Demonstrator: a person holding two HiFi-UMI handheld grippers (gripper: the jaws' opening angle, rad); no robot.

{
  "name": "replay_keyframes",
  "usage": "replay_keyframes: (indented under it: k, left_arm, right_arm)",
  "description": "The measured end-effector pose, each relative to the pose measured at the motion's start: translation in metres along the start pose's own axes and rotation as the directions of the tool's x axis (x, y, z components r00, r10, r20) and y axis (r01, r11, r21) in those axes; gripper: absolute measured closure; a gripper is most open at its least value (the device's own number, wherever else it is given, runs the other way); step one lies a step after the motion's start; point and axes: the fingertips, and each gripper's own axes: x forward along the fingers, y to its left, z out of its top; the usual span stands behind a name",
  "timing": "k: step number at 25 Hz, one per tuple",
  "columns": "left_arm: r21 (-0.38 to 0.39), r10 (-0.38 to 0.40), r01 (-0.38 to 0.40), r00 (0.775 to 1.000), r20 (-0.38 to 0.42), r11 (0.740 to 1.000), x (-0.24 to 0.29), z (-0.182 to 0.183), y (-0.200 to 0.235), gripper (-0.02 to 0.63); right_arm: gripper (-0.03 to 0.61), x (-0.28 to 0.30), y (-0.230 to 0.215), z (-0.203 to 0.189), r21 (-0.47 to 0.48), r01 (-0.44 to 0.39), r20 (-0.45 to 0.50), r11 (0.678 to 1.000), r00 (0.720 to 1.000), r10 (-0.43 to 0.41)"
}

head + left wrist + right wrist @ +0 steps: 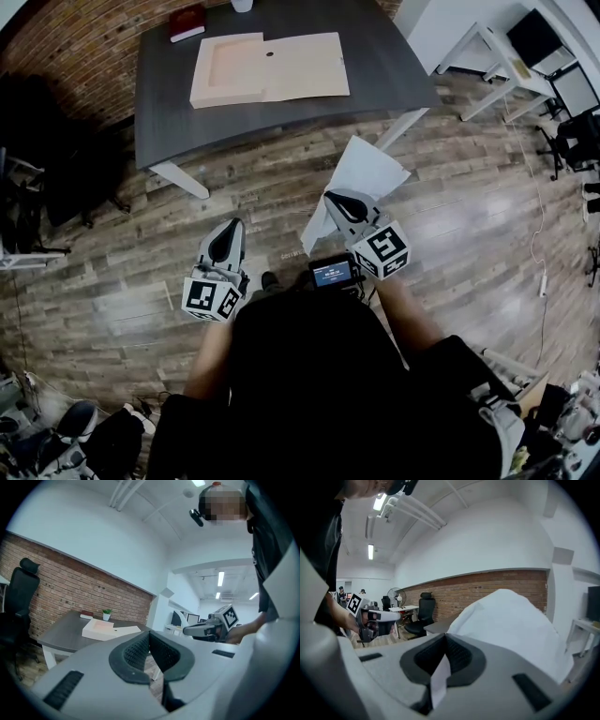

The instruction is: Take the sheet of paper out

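Pinching the sheet of paper [361, 173], right tongs [339, 204].

Grey table [375, 86], tan folder [272, 67], red book [186, 22]

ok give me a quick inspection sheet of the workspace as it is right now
surface: dark grey table, bare apart from a few items
job's things: sheet of paper held clear of the table, over the floor; tan folder lying open on the table
clutter: red book and small potted plant at the table's far edge
grippers: right hand-held gripper shut on the sheet of paper; left hand-held gripper shut, nothing between its jaws
cables: white cable lying on the wood floor, off to the right
surroundings: brick wall, black office chair, white desks
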Motion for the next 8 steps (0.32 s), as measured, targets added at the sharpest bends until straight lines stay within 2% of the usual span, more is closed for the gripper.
replay_keyframes:
  k: [4,8]
  left_arm:
    - [0.020,0.011,-0.011,1.000,-0.004,1.000,0.005,0.002,-0.005,0.618]
    - [0.055,0.074,-0.073,0.997,-0.009,0.996,0.008,0.002,-0.003,0.618]
  right_arm:
    - [0.574,-0.004,-0.006,-0.004,0.011,-0.003,0.010,1.000,1.000,0.003]
    - [0.574,-0.008,-0.014,-0.007,0.011,0.003,0.015,1.000,1.000,-0.003]
